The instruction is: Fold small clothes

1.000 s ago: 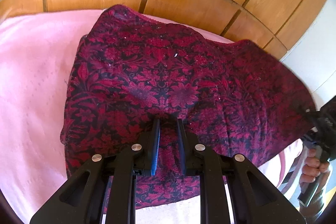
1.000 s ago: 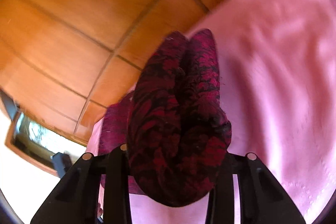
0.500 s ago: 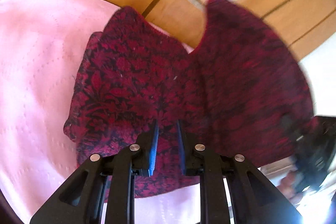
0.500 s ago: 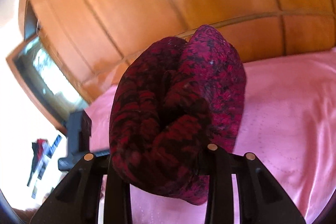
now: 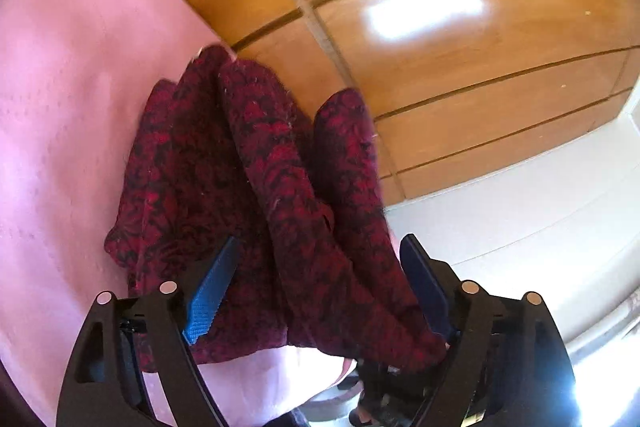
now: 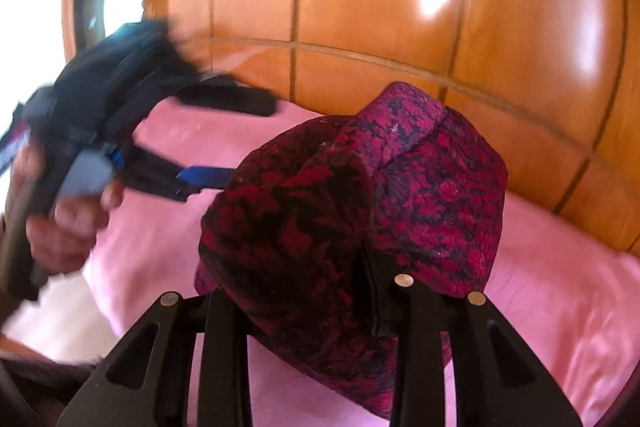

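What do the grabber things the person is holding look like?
Both are black plastic. The left gripper has two flat fingers with blue ridged pads, triangle-shaped cut-outs in its frame and small round silver pins at the joints. The right gripper has the same black frame, cut-outs and silver pins. The other camera's blurry side view of the left gripper shows a grey part on it.

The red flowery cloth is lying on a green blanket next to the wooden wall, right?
Not quite. The blanket is pink, not green; the left wrist view shows it plainly. The rest holds: the red flowery cloth lies on it next to the wooden wall.
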A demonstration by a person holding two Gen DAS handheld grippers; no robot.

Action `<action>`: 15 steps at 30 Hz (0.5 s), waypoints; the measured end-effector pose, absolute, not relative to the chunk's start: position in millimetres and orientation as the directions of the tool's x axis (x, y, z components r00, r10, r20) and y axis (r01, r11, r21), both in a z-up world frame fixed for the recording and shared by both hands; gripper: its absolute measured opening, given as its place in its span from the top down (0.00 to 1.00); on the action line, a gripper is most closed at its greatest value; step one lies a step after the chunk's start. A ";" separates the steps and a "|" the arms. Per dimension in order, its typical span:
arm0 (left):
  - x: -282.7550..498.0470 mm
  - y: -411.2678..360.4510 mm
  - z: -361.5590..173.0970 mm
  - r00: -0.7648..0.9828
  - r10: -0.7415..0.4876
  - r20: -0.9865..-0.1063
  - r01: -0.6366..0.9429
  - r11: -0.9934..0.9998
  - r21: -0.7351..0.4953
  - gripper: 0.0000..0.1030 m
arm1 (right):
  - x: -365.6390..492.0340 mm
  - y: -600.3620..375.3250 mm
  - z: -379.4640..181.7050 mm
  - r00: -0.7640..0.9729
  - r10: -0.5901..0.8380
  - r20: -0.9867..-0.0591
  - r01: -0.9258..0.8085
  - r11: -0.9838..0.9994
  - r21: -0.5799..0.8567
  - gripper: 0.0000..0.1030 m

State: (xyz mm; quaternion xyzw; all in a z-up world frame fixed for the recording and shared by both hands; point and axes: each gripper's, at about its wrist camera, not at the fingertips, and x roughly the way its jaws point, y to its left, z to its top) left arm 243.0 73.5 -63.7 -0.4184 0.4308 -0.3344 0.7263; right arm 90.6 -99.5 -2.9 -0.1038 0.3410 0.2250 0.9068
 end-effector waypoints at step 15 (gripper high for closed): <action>279.7 -22.7 -23.8 0.318 -0.663 -0.678 0.320 0.748 -0.582 0.58 | 54.3 -67.0 -45.8 0.759 0.246 -0.602 -0.553 0.732 -0.398 0.71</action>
